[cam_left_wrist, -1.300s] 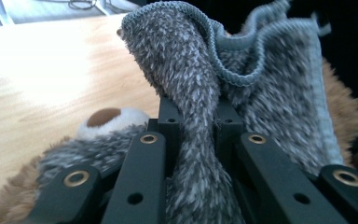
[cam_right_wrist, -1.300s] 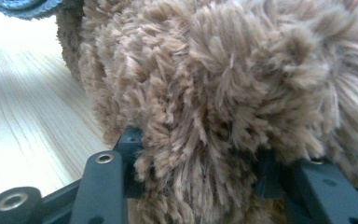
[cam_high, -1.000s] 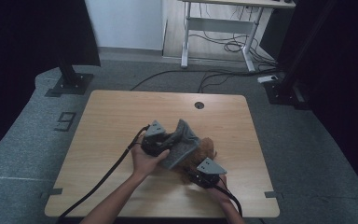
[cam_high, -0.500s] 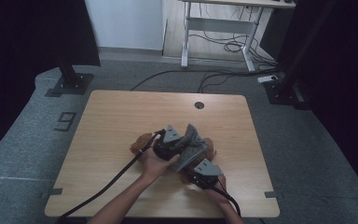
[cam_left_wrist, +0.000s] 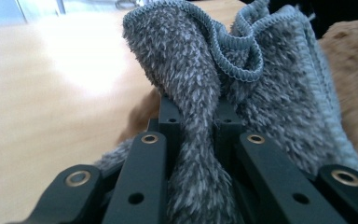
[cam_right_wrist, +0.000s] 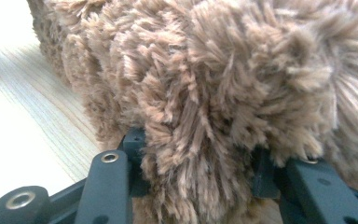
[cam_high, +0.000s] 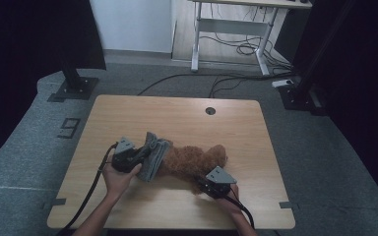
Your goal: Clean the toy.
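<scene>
I see the grey fluffy cloth with the stitched hem [cam_high: 153,156] bunched at the near-left middle of the light wooden table [cam_high: 177,115], its long axis running from about seven o'clock up to one o'clock. My left gripper [cam_high: 137,156] sits at the cloth's nine o'clock side, jaws together and clamped on a pinched fold of it; in the left gripper view that fold [cam_left_wrist: 200,140] rises straight between the black jaws.

The brown shaggy plush cloth [cam_high: 194,160] lies just at the grey one's three o'clock, touching it, stretched roughly nine to three across the table. My right gripper [cam_high: 205,183] is at its five o'clock corner; the right gripper view shows a thick tuft of brown pile [cam_right_wrist: 200,154] between the jaws, which have just been closing, pressing it from both sides.

Bare tabletop lies open toward twelve o'clock, up to the round cable hole [cam_high: 210,110], and toward nine o'clock as well. The near edge at six o'clock is close behind both hands.
</scene>
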A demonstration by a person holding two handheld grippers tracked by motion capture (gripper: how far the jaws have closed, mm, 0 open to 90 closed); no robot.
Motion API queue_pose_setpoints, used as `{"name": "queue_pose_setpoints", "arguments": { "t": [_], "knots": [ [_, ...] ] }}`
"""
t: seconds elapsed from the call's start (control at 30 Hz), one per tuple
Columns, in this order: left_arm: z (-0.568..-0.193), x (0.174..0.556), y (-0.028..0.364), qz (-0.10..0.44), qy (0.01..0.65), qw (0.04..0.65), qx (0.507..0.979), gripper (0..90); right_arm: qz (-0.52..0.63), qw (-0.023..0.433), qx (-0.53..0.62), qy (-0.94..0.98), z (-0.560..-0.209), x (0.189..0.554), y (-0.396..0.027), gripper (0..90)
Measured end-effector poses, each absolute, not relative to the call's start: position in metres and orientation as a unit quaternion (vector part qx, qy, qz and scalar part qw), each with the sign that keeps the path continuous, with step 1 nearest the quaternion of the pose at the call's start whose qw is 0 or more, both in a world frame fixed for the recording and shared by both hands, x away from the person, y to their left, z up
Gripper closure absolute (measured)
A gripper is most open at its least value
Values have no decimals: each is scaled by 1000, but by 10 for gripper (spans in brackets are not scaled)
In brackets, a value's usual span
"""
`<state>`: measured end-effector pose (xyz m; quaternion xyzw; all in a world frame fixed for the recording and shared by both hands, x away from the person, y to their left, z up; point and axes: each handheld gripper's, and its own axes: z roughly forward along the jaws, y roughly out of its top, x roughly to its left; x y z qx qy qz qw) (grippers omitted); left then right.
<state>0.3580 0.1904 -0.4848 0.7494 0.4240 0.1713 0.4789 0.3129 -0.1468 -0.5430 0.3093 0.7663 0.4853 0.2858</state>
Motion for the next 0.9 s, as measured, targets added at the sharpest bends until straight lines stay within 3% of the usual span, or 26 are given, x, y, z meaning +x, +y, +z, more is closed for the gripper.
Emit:
{"name": "queue_pose_setpoints", "arguments": {
  "t": [0.2, 0.37, 0.7, 0.9],
  "knots": [
    [-496, 361, 207, 187, 448, 448, 751, 783, 485, 286, 309, 766, -543, 313, -146, 521],
    [-478, 345, 196, 198, 413, 481, 747, 784, 486, 283, 311, 766, -543, 313, -148, 522],
    [-434, 343, 98, 112, 306, 558, 763, 782, 488, 278, 314, 765, -543, 314, -149, 521],
    [-431, 351, 53, 101, 284, 550, 779, 779, 490, 278, 314, 765, -543, 314, -149, 521]
  ]
}}
